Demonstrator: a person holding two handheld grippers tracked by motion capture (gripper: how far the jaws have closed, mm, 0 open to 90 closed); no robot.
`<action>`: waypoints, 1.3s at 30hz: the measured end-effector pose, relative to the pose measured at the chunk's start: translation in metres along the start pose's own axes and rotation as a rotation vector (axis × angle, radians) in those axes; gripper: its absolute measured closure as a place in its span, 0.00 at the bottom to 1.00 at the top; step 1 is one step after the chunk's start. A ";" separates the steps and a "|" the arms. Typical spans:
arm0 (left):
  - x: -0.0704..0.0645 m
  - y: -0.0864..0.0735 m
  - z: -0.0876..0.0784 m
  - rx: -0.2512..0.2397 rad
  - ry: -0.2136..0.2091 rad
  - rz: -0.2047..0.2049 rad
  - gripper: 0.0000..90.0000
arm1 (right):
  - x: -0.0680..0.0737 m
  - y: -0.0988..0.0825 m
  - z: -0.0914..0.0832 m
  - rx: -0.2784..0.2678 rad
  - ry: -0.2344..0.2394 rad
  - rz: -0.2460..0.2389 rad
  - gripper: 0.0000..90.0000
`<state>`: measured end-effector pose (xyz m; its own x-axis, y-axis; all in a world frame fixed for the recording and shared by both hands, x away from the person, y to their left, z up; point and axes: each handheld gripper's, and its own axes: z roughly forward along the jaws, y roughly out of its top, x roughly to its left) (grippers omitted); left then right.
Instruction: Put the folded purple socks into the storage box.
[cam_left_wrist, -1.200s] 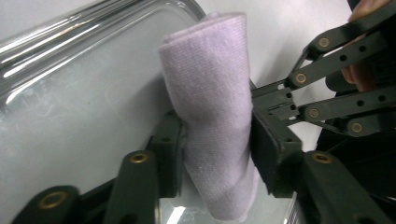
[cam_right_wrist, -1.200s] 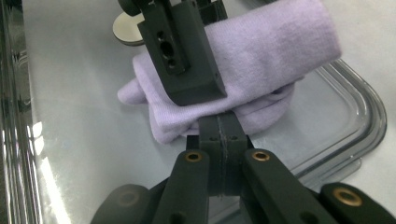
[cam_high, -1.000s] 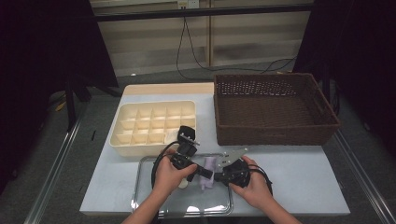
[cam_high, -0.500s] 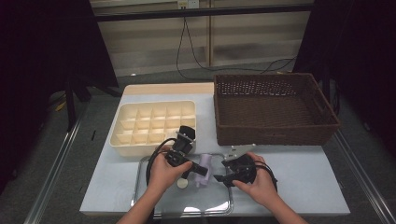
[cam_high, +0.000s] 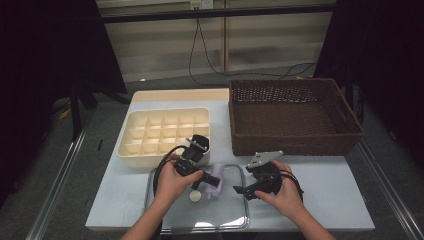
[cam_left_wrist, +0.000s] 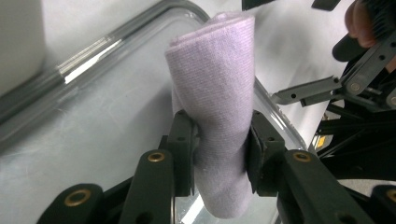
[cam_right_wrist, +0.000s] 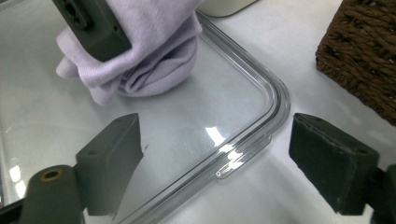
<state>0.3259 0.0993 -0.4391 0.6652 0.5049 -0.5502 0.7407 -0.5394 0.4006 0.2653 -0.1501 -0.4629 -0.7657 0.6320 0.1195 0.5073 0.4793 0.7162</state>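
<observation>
A rolled pale lilac cloth (cam_high: 215, 181) (cam_left_wrist: 219, 93) stands over the clear tray (cam_high: 243, 210), and my left gripper (cam_high: 203, 181) (cam_left_wrist: 219, 145) is shut on its lower part, pads pressing both sides. In the right gripper view the cloth (cam_right_wrist: 154, 60) bunches at the upper left, with one left gripper finger (cam_right_wrist: 88, 23) against it. My right gripper (cam_high: 241, 192) (cam_right_wrist: 215, 158) hovers over the tray's right rim (cam_right_wrist: 275, 102), apart from the cloth. Its jaws have just been opening and hold nothing.
A small white round piece (cam_high: 195, 196) lies on the tray beside the cloth. A cream box of compartments (cam_high: 165, 132) stands behind the left hand. A brown wicker basket (cam_high: 292, 112) (cam_right_wrist: 364, 51) fills the back right. Bare tabletop (cam_high: 330, 190) lies right of the tray.
My right gripper has opened, let go of the cloth and drawn away to the right. The left gripper keeps its grip on the cloth in nearly the same place.
</observation>
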 end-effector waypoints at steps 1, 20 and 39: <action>0.001 0.001 -0.003 -0.002 -0.001 0.002 0.74 | -0.001 0.000 0.000 0.000 -0.007 0.005 0.17; 0.000 0.016 -0.039 0.016 0.016 0.016 0.74 | -0.005 0.000 -0.004 0.011 -0.036 0.016 0.11; 0.001 0.033 -0.080 0.013 0.061 0.013 0.73 | -0.006 0.000 -0.005 0.006 -0.015 0.005 0.07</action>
<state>0.3585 0.1355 -0.3678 0.6798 0.5376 -0.4989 0.7307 -0.5549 0.3977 0.2678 -0.1563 -0.4604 -0.7571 0.6436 0.1125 0.5134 0.4795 0.7117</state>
